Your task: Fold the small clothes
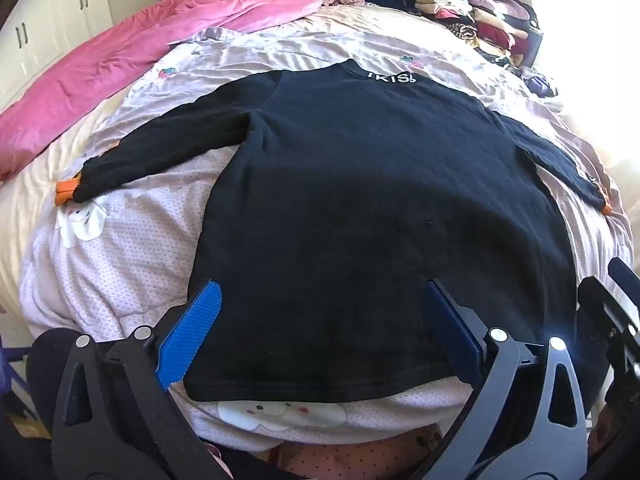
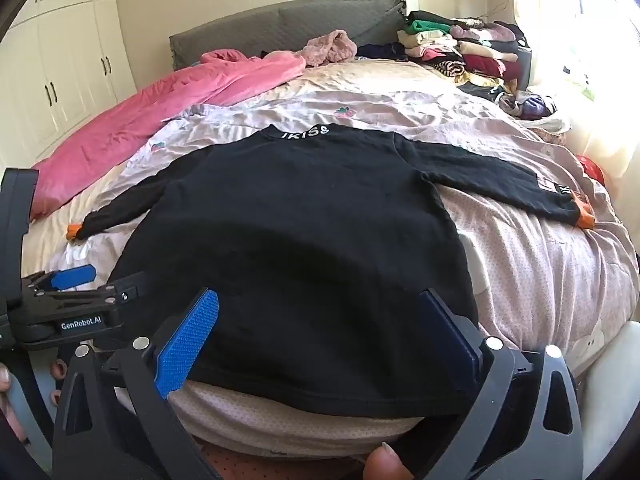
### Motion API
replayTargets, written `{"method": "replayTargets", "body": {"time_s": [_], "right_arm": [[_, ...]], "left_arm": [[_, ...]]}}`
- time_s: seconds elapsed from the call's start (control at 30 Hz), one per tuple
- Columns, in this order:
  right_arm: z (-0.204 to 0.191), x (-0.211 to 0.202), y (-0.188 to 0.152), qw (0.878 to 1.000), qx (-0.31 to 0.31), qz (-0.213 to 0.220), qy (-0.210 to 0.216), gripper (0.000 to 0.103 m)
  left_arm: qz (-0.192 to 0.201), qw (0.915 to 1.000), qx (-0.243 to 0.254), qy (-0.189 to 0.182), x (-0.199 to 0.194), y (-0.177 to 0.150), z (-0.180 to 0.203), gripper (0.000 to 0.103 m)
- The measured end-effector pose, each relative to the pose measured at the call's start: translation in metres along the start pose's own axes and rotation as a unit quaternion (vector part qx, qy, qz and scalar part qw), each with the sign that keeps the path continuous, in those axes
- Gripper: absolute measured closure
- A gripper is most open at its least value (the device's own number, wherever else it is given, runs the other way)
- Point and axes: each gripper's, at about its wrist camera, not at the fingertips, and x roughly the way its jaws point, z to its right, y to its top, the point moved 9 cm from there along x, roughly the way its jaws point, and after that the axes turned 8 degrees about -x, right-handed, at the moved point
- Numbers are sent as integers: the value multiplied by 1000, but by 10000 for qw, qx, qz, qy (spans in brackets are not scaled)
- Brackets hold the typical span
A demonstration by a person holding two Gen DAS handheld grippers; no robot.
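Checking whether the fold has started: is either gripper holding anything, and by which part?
Nothing is held. The left gripper and right gripper are both open above the hem of the black shirt, which lies flat on the bed.

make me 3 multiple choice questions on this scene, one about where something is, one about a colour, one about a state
1. Where does the stack of folded clothes sit?
A. far right corner of the bed, by the headboard
B. on the black top
C. on the pink blanket

2. What colour are the cuffs of the black top?
A. white
B. orange
C. green

3. How does the black top lie?
A. folded in half
B. bunched in a heap
C. spread flat, both sleeves out

Answers:
1 A, the stack lies beside the grey headboard at far right.
2 B, orange shows at both sleeve ends.
3 C, body and sleeves lie flat on the quilt, with the left gripper and right gripper open near the hem.
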Motion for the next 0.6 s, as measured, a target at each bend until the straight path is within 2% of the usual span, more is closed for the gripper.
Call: {"method": "replayTargets", "body": {"time_s": [0.4,0.47,0.6], "right_arm": [[4,-5,9,10000,0,-31,-12,4],[-1,-3,2,10000,-8,-6,-40,4],[-2,-3,2,10000,-16,1,-36,4]], "left_arm": [[152,9998,-50,107,-11,-1,2,9],[18,10000,27,-78,-1,0,2,9],[30,10000,28,-74,-2,0,2,9]]}}
